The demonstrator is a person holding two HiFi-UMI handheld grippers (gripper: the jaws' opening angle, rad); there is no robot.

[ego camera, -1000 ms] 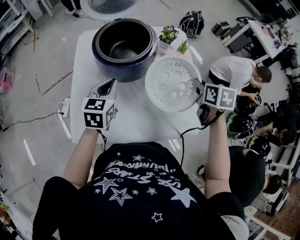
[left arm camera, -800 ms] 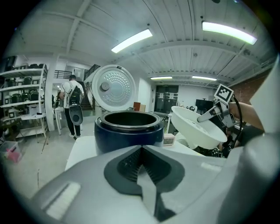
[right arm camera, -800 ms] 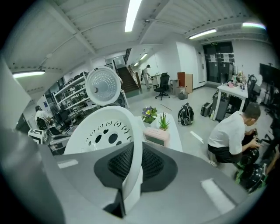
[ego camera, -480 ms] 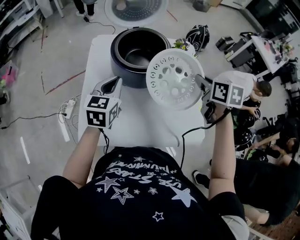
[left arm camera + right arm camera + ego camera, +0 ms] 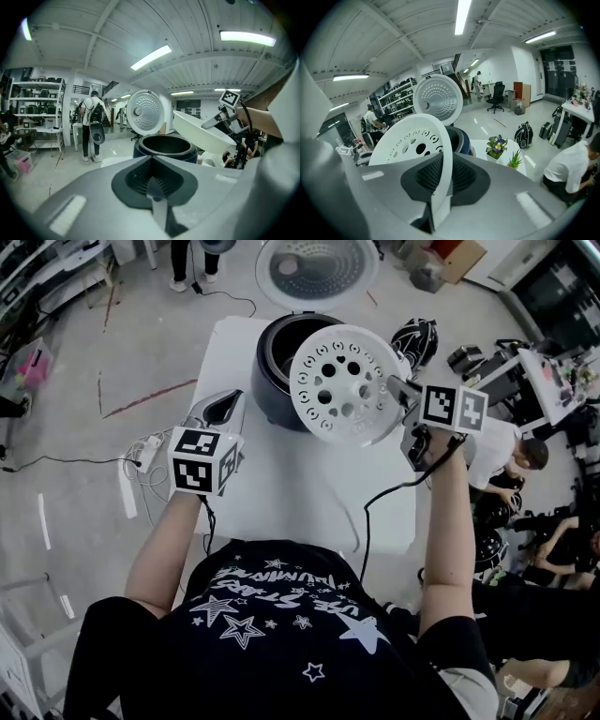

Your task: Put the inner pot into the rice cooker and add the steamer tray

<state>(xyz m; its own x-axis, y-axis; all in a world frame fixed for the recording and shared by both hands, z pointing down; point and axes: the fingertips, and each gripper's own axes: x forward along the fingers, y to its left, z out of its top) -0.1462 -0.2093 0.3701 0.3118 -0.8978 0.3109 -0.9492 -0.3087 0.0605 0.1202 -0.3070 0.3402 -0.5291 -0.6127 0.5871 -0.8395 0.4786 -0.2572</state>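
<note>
Landmark: rice cooker.

- One white table [image 5: 281, 493]. The rice cooker stands at its far end; the top on the near side of the cooker is bare.
- One rice cooker [image 5: 272, 390], dark round body, mouth open. Its one lid [image 5: 314, 268] stands raised behind it, with the perforated inner face turned this way.
- One inner pot [image 5: 166, 143]: a black rim is seated inside the cooker's mouth.
- One steamer tray [image 5: 342, 385], white, round, pierced with many holes. It is off the table, tilted, above and to the right of the cooker's mouth. In the head view it overlaps the cooker's right rim. The left gripper view shows a clear gap between tray and cooker.
- Two grippers.
  - Right gripper [image 5: 398, 392], to the right of the cooker. Its jaws are clamped on the tray's rim, and the rim's edge runs straight between the pads [image 5: 461, 176].
  - Left gripper [image 5: 225, 404], near left of the cooker and pointing toward it. Its jaws are closed together with nothing between them.
- Two small potted plants on the table, right of the cooker: one flowering [image 5: 497, 146], one spiky green [image 5: 514, 159].
- One power strip [image 5: 150, 448] on the floor, left of the cooker.
</note>
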